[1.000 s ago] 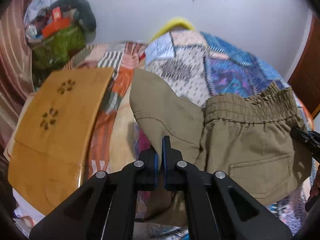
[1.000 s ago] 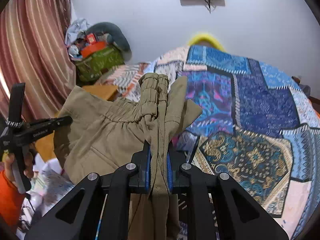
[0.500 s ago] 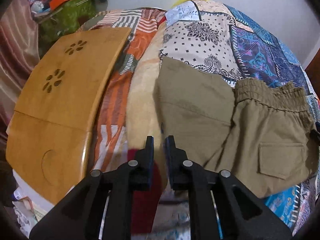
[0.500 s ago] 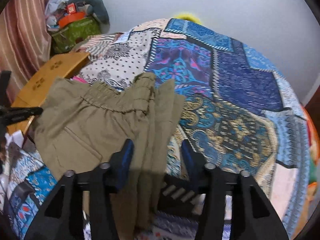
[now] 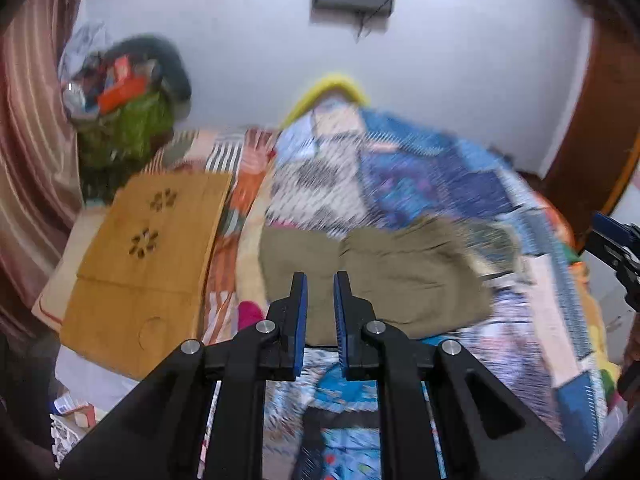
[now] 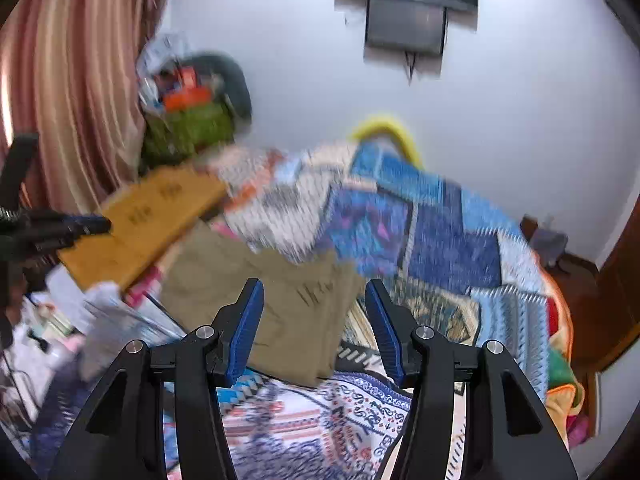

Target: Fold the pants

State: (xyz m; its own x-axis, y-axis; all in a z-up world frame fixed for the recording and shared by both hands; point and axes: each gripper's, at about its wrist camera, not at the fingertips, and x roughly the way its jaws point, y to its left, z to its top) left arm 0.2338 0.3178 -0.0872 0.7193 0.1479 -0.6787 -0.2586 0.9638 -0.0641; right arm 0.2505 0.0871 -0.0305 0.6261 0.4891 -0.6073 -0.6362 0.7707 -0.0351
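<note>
A: Pants (image 5: 384, 280) — khaki, lying folded on the patchwork quilt (image 5: 436, 176) at its near end. Both views are motion-blurred. Largest item is that quilt, which serves as landmark.

B: Beside the quilt?

A: Wooden board (image 5: 140, 256) with flower-shaped cutouts, along the quilt's left edge. Beyond the board, a green bag (image 5: 128, 132) heaped with clutter, against the wall.

B: Grippers?

A: Left gripper (image 5: 320, 280), jaws a narrow gap apart after just opening, nothing between the blue pads; it hangs above the pants' left part, clear of the cloth. Right gripper (image 6: 314, 288), jaws about half spread after just opening, nothing pinched; pants show through the gap below, untouched.

B: Contact with the quilt?

A: None by either gripper.
</note>
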